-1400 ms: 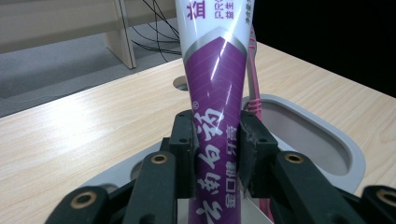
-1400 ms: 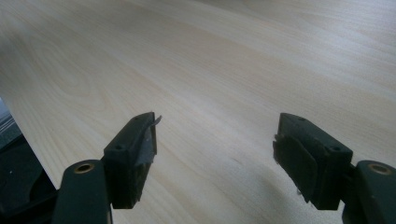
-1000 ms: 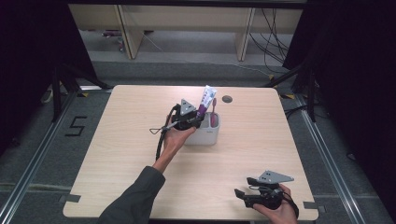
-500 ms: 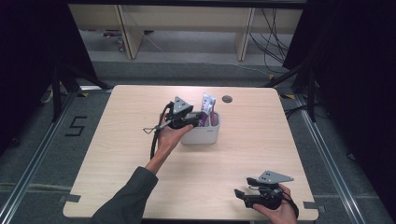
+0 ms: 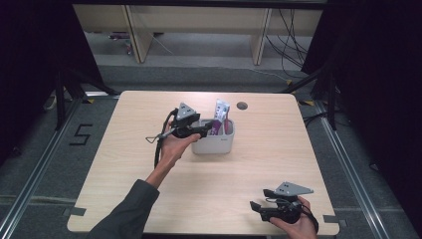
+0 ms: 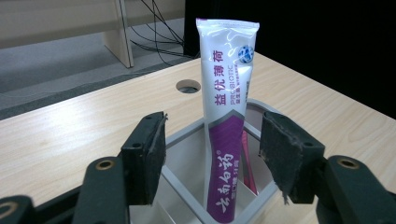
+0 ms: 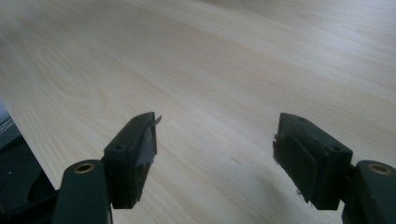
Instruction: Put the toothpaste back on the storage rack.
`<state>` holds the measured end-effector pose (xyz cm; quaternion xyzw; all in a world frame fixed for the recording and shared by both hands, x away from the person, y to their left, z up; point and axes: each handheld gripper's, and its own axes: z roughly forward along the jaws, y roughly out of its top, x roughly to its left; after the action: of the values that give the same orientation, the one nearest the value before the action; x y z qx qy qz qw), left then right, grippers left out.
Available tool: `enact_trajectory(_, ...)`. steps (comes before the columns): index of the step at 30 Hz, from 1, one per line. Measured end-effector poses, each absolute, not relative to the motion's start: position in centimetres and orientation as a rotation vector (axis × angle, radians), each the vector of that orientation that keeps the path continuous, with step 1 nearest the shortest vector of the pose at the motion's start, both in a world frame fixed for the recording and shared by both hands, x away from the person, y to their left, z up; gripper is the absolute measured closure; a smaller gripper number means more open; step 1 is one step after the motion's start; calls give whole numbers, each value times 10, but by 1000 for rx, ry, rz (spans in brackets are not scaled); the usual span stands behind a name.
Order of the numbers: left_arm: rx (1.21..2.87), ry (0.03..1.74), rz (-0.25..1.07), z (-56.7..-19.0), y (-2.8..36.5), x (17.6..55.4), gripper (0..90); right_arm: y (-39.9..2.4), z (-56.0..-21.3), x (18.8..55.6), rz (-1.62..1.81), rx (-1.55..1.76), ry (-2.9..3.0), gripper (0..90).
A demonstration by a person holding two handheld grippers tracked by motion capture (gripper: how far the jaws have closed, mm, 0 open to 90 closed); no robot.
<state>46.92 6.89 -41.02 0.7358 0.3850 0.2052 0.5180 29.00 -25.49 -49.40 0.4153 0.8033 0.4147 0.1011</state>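
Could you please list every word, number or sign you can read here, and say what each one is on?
"益优薄荷": white upper part of the toothpaste tube.
"PROBIOTIC": beside those characters, same tube.
"云南白药": purple lower part of the tube.
"5": marked on the floor left of the table.
The smaller print beside "PROBIOTIC" is too small to read.

We count one toothpaste tube (image 6: 227, 116), one grey holder box (image 5: 214, 142), one slim pink item (image 6: 247, 161) beside the tube, two grippers — left (image 5: 201, 130), right (image 5: 259, 207) — and one table (image 5: 259, 154).
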Motion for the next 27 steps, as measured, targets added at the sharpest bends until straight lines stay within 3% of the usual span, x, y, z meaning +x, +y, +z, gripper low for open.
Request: enact_trajectory(27,1756,950,454,-408,111,428,282,-255,-494,291,1229,1241,2367,304)
